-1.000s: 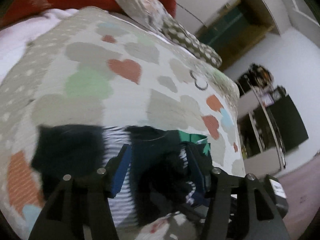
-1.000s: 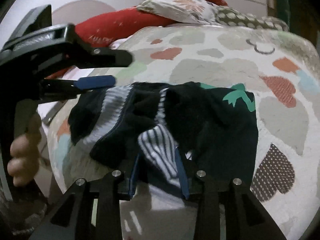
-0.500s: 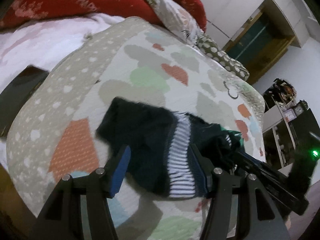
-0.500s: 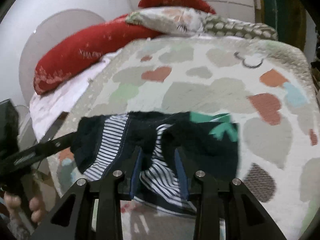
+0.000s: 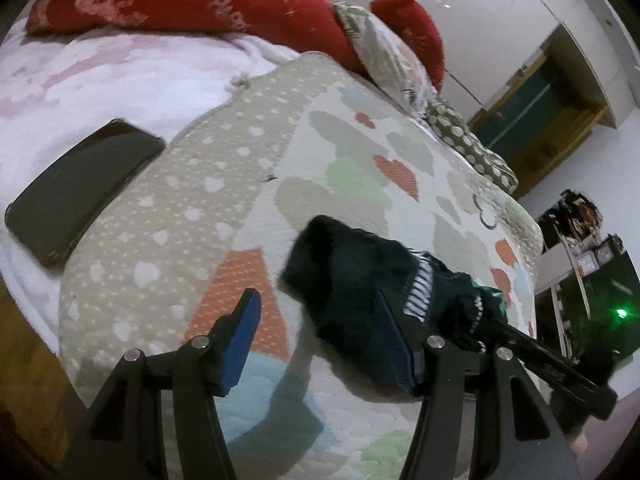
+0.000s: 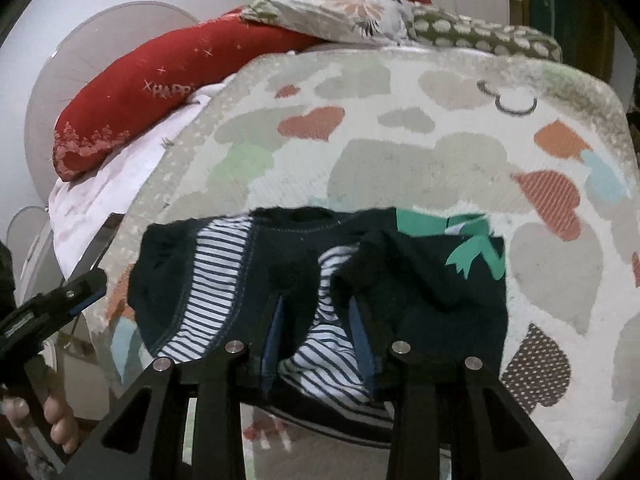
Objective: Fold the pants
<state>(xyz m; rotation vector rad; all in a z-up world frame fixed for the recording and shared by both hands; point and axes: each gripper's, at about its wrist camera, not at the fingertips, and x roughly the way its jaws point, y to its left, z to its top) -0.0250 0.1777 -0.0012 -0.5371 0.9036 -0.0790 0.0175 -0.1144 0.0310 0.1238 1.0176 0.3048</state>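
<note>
My right tongs (image 6: 320,344) are clamped on the near edge of the pants (image 6: 248,280), pinning them to the bed (image 6: 420,152); my left tongs (image 5: 320,344) hang apart, free to regrip the left end.

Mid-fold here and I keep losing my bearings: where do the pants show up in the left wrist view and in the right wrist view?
Left wrist: the pants lie right of centre, by the left gripper's right finger.
Right wrist: the pants fill the lower centre, bunched between the right gripper's fingers.
Shared landmark: the long red pillow at the far end of the bed.
</note>
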